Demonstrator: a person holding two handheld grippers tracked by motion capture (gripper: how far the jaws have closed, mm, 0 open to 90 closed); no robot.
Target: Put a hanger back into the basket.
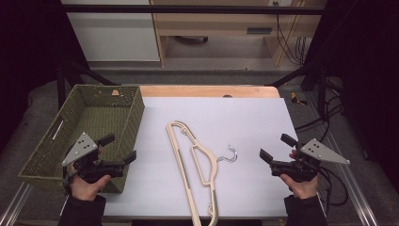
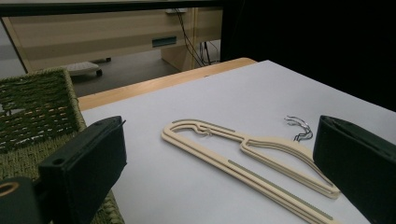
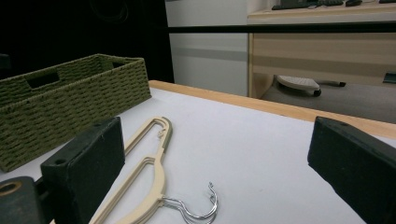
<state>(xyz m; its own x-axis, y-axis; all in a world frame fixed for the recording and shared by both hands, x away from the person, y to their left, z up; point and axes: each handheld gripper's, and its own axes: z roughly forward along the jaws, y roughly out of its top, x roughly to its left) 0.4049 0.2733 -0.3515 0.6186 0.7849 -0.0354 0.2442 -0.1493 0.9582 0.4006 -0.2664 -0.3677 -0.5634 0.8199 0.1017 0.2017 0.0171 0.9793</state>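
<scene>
1. Both tongs are released: the left gripper (image 1: 118, 148) hangs over the near corner of the woven green basket (image 1: 49, 141), and the right gripper (image 1: 277, 147) is held well right of the hanger, jaws spread wide.
2. Cream hangers (image 1: 195, 160) lie on the white table cover (image 1: 254, 122), just right of the basket.
3. From the right gripper view, two metal hooks (image 3: 201, 212) show stacked, so the hangers number two; the high view blurs them together.
4. From the left gripper view, grey strips run along the hangers' (image 2: 252, 154) bars.
</scene>
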